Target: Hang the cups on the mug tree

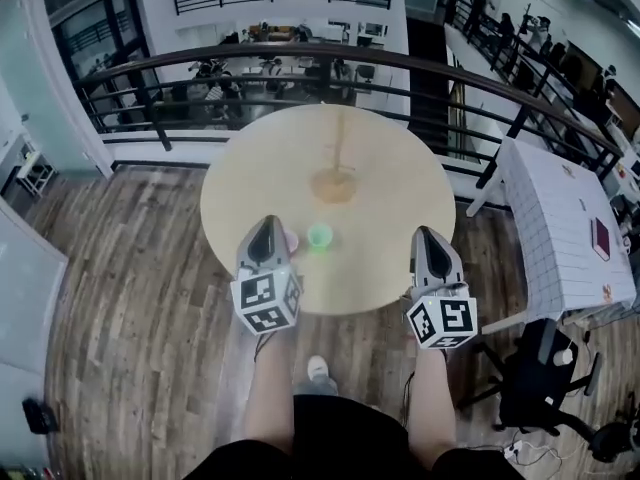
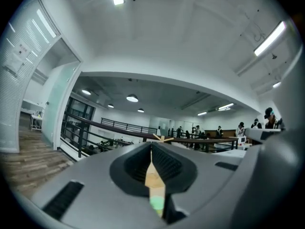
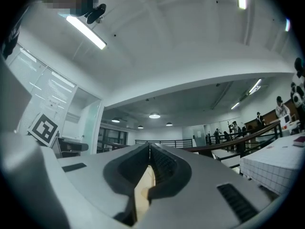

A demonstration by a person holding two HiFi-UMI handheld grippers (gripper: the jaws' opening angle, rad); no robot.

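Observation:
A wooden mug tree [image 1: 334, 182] stands in the middle of the round wooden table [image 1: 400, 198]. A green cup [image 1: 320, 236] sits near the table's front edge. Just left of it, a pink cup [image 1: 290, 240] is partly hidden behind my left gripper [image 1: 267, 230]. That gripper is shut with nothing in it and points over the table's front left. My right gripper [image 1: 431, 236] is also shut and empty, at the front right edge. In the left gripper view the closed jaws leave a slit showing the green cup [image 2: 156, 203], and the mug tree's top [image 2: 162, 138] shows above them. The right gripper [image 3: 149, 146] faces the table.
A dark curved railing [image 1: 300, 63] runs behind the table, with a drop to a lower floor beyond. A white table [image 1: 560, 228] with a dark red object [image 1: 600, 238] stands to the right. A black office chair [image 1: 535, 378] is at the lower right. The person's legs are below.

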